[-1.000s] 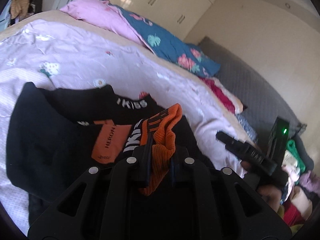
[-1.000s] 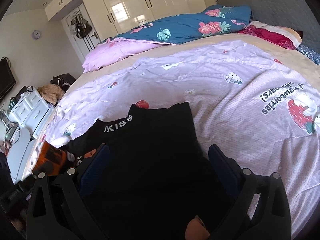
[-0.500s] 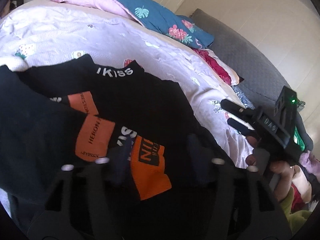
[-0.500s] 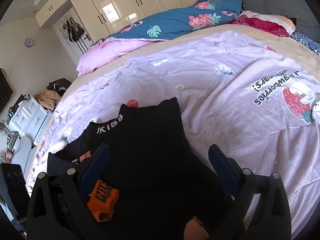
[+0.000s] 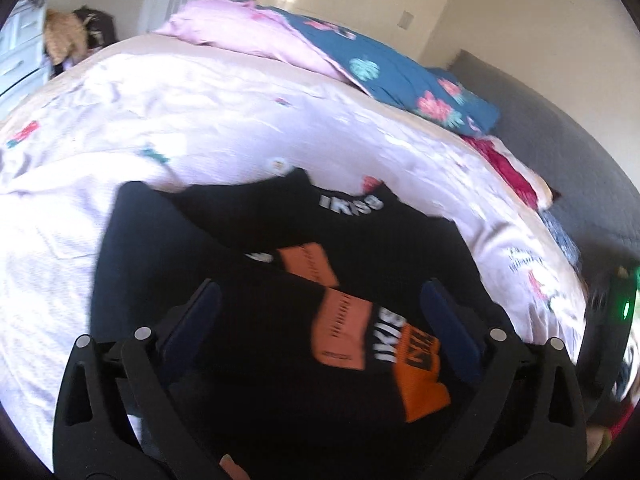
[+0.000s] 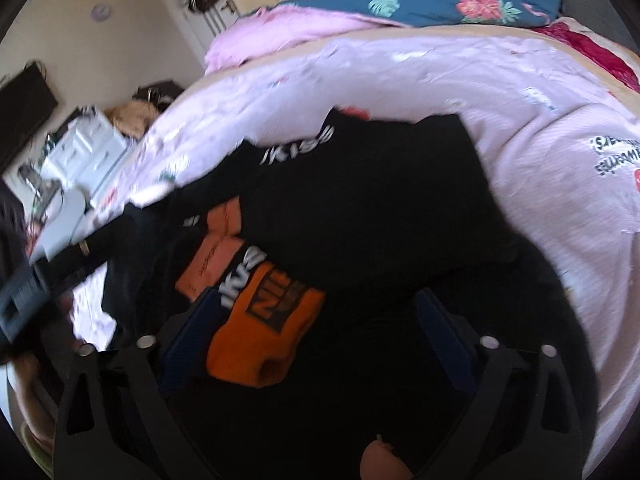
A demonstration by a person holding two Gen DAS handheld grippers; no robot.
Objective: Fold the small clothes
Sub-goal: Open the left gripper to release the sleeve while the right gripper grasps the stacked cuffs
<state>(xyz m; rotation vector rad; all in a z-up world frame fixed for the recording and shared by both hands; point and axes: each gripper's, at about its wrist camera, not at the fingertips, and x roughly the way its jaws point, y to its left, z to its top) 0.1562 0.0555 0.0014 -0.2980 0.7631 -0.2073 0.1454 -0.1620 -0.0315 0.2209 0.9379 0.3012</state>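
The bed [image 5: 224, 128] fills the room from where I stand, its pale pink cover rumpled, and near its close edge lies the black top [image 5: 360, 240], spread across the cover with its white-lettered collar toward the pillows [image 5: 384, 76].

Here is the change: a second ago the left claw [image 5: 320, 312] was pinched shut on the orange cuff [image 5: 420, 376], carrying the sleeve over the body of the top. Now it has let go! Its jaws stand wide, nothing between them, and the cuff lies flat on the black cloth, between and just under the spread fingers. The sleeve runs across the chest with its orange patches [image 5: 340, 332] showing.

The right claw [image 6: 316, 320] is wide too, as it was before, holding nothing. It has swung over toward the sleeve, and from its camera the cuff [image 6: 260, 328] sits right by its left finger. Both views are blurred, so both hands are on the move.

My read: the sleeve fold is laid down and that step is done. The top is not yet a neat packet; the body is broad and open on the cover. I would guess the next grab is a side or the hem, to bring it over the tucked sleeve. The loose cuff could slide if the cloth is tugged hard.
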